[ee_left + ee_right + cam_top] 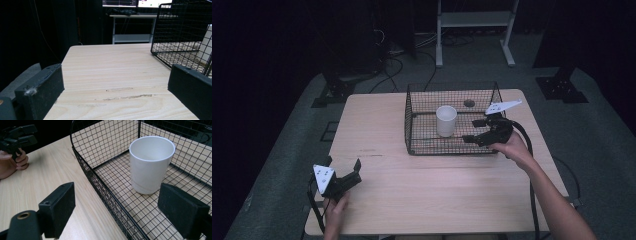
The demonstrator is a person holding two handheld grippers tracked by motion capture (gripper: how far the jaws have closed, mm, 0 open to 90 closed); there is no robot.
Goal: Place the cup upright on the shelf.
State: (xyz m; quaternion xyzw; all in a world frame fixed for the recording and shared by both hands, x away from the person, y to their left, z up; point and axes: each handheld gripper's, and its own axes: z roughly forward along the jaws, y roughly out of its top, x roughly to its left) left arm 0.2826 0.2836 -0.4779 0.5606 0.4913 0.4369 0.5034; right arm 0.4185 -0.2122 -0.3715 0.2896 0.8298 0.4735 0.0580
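Note:
A white cup [446, 120] stands upright inside a black wire basket [408, 126] on the wooden table [372, 130]. My right gripper [470, 131] hovers open at the basket's right front corner, pointing left toward the cup. In the right gripper view its gripper [120, 207] straddles the basket's front wall [100, 185], with the cup [150, 165] just beyond and untouched. My left gripper [343, 164] rests open near the table's front left corner. In the left gripper view the open gripper [115, 95] holds nothing, and the basket [180, 30] is at the far right.
A small dark disc [469, 103] lies at the back of the basket. Bare tabletop [112, 67] stretches between the left gripper and the basket. A white-framed stand [474, 20] and cables lie on the floor behind the table.

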